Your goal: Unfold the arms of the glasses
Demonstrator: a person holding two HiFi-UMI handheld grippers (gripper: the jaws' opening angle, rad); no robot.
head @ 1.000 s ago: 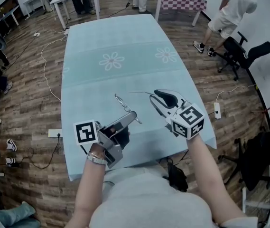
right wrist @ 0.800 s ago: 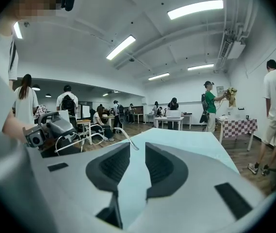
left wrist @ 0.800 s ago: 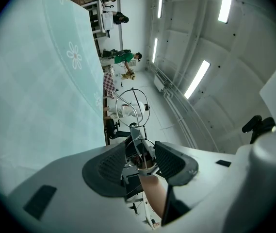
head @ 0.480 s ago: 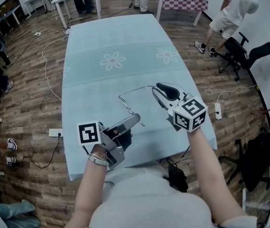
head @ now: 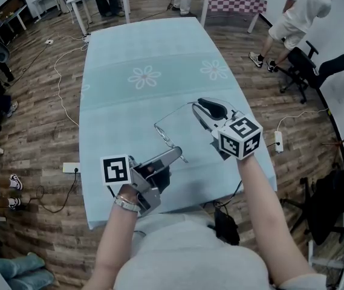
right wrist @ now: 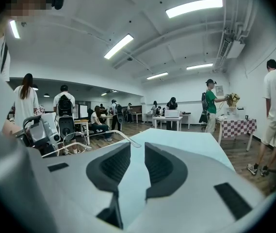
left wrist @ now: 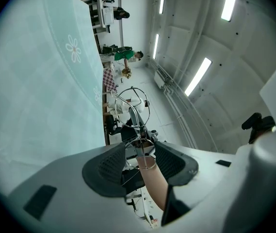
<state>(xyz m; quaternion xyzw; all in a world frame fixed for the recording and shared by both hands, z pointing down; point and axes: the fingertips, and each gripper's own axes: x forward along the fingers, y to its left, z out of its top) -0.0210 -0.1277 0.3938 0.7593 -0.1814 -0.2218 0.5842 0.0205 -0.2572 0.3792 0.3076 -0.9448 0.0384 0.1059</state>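
Thin-metal glasses (head: 162,134), centre of frame: L gripper (head: 176,154) clamps the frame w/ both jaws. R gripper (head: 197,108) jaws slightly apart, temple tip (head: 190,105) just at them.

A: Where is the right tool (right wrist: 133,166)?
B: Lower middle of the frame. Its two dark pads stand a narrow gap apart, and only the pale teal counter (right wrist: 191,142) shows through the gap.
A: And the glasses (right wrist: 86,140)?
B: Left of centre, up off the counter. Their clear arm (right wrist: 116,131) runs rightward, and its tip ends just above the left-hand pad, not between the pads. A wire lens ring (right wrist: 74,133) sits beside the left tool (right wrist: 48,132) at the left edge.
A: Behind all that?
B: Wood floor (right wrist: 235,154) and people (right wrist: 64,103) standing at centre left. A person in green (right wrist: 209,108) is by a checked table (right wrist: 237,125) on the right, with light strips (right wrist: 193,6) overhead.
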